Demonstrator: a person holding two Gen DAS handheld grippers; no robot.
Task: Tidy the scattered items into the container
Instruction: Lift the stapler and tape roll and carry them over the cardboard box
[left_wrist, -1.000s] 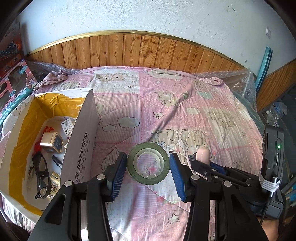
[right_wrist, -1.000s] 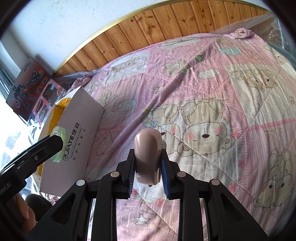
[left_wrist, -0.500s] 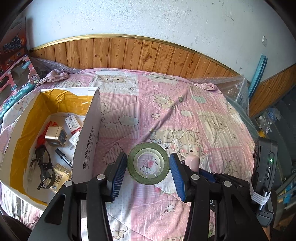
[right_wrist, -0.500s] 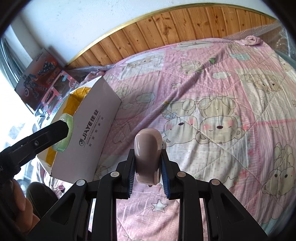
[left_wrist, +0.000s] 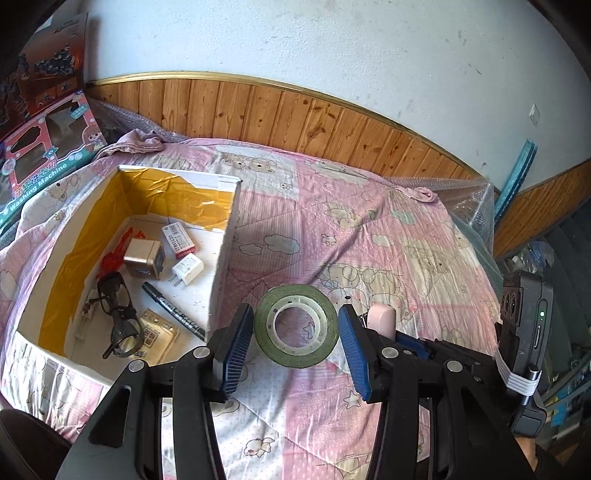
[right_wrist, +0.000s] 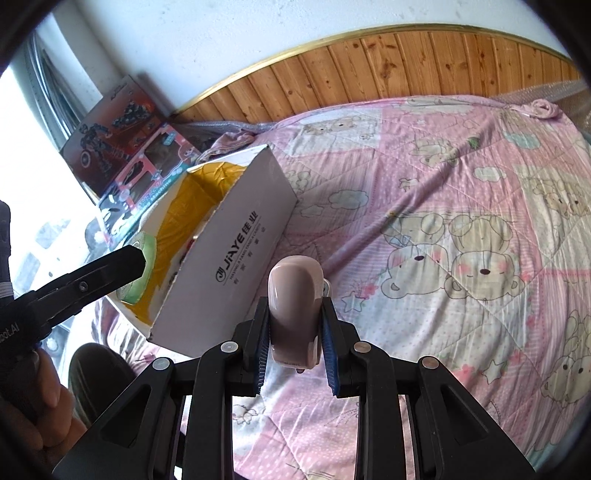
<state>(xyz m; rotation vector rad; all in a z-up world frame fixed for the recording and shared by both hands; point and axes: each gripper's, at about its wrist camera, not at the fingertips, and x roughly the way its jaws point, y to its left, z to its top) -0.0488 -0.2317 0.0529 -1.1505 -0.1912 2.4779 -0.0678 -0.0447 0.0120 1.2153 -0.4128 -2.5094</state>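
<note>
Right, both claws are loaded and the job now is carrying the load over the box wall and letting go cleanly. My left gripper (left_wrist: 296, 332) has its blue pads pressed on either side of the green tape roll (left_wrist: 296, 326), which sits in the lower middle of the left wrist view, lifted clear of the pink quilt (left_wrist: 369, 236). The white box (left_wrist: 221, 266) with the yellow lining lies to the left of the frame, open side up, already holding a pair of glasses (left_wrist: 118, 314), a black marker (left_wrist: 173, 312), a white charger (left_wrist: 187, 268), a small gold cube (left_wrist: 144, 257) and a few packets.

My right gripper (right_wrist: 295, 334) is closed narrowly on the pinkish-beige oblong item (right_wrist: 295, 310), which stands upright between the pads at the centre of the right wrist view; I cannot tell what it is. In that view the box's printed wall sits left of centre, and the left claw's black arm and the roll's green edge show at the left edge of the frame.

I judge the roll should go first, as it is nearer the opening. I would bring it across the near wall with room to spare, aim for the bare white floor near the charger rather than onto the glasses, lower it before spreading the pads so it does not bounce or roll, then swing the right claw in without crossing the left.
</note>
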